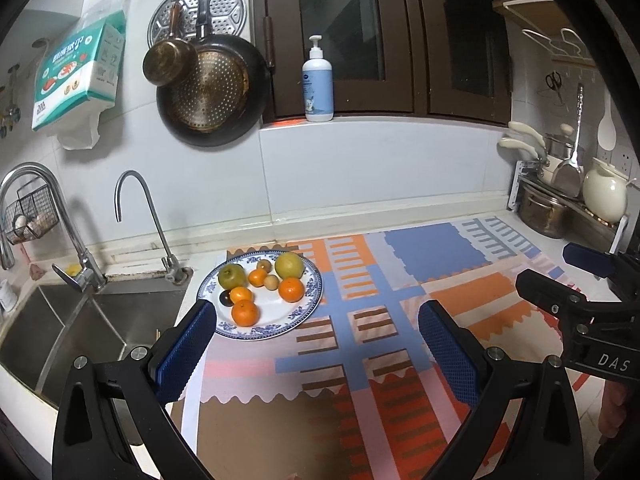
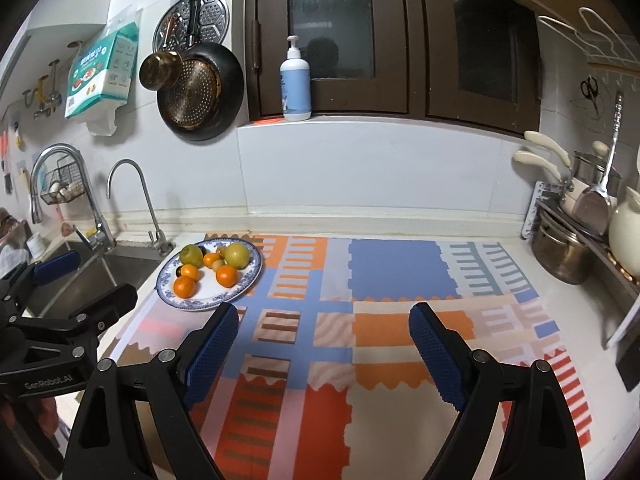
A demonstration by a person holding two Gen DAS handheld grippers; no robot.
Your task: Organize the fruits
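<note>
A blue-and-white plate (image 1: 304, 312) sits on the counter by the sink and also shows in the right wrist view (image 2: 248, 280). On it lie several oranges (image 1: 245, 313), two green apples (image 1: 289, 265), small brown fruits (image 1: 271, 281) and a dark one (image 1: 225, 298). My left gripper (image 1: 316, 324) is open and empty, hovering just in front of the plate. My right gripper (image 2: 322, 322) is open and empty over the patterned mat (image 2: 400, 272), to the right of the plate.
A steel sink (image 1: 72, 320) with two taps lies left of the plate. A rack with pots and a white jug (image 2: 626, 236) stands at the right. Pans hang on the wall (image 1: 212, 92). A soap bottle (image 1: 318, 80) stands on the window sill.
</note>
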